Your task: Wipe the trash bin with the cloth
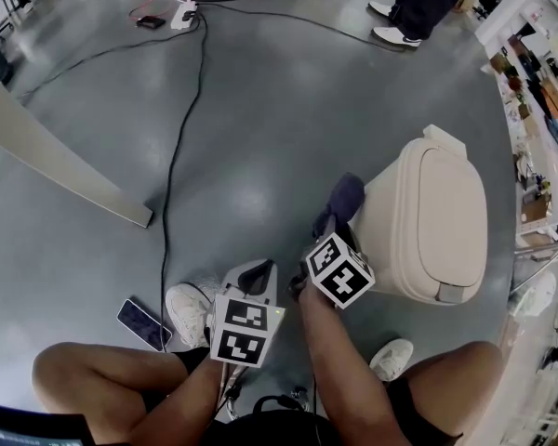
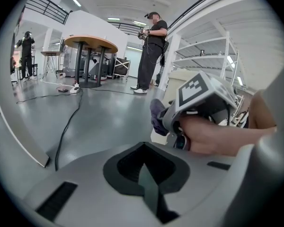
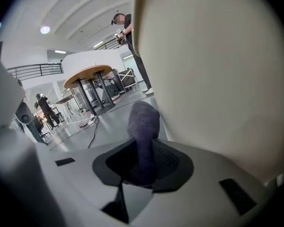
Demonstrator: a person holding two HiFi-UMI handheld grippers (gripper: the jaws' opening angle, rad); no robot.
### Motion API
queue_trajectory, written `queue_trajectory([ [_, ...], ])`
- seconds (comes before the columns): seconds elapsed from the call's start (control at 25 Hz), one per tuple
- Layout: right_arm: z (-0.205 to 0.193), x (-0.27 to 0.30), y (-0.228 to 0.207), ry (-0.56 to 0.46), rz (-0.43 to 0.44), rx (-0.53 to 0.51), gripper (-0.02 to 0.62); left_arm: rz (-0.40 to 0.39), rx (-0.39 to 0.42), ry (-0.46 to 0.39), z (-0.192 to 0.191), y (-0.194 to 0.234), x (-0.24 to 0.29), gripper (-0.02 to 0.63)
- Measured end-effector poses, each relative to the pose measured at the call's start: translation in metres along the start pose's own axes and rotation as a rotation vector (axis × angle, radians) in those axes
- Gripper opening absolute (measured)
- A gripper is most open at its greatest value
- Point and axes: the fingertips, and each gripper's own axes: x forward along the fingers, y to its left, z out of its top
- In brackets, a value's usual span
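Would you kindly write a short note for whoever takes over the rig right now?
Left claw: shut, empty, held low beside the right one.
Right claw: shut on the cloth, which is up against the side wall of the bin, near its top.
Bin is upright with its lid closed.
Done: the cloth is gripped and at the bin; I can't tell how much has been wiped.
Left: wipe the side, the lid and the rest.
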Motion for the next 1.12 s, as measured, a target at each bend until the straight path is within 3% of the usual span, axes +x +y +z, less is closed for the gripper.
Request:
queue_trajectory([
  [0.6, -0.055, 0.046, -0.032, 0.147, -0.155, 0.105, 0.103, -0.022, -0.034, -0.004, -0.001, 0.004, 0.003, -0.003],
  [1.12, -0.095, 0.071, -0.049, 0.264, -0.214, 0.235, 0.103, -0.032, -0.052, 0.008, -0.002, 0.000, 0.004, -0.003],
])
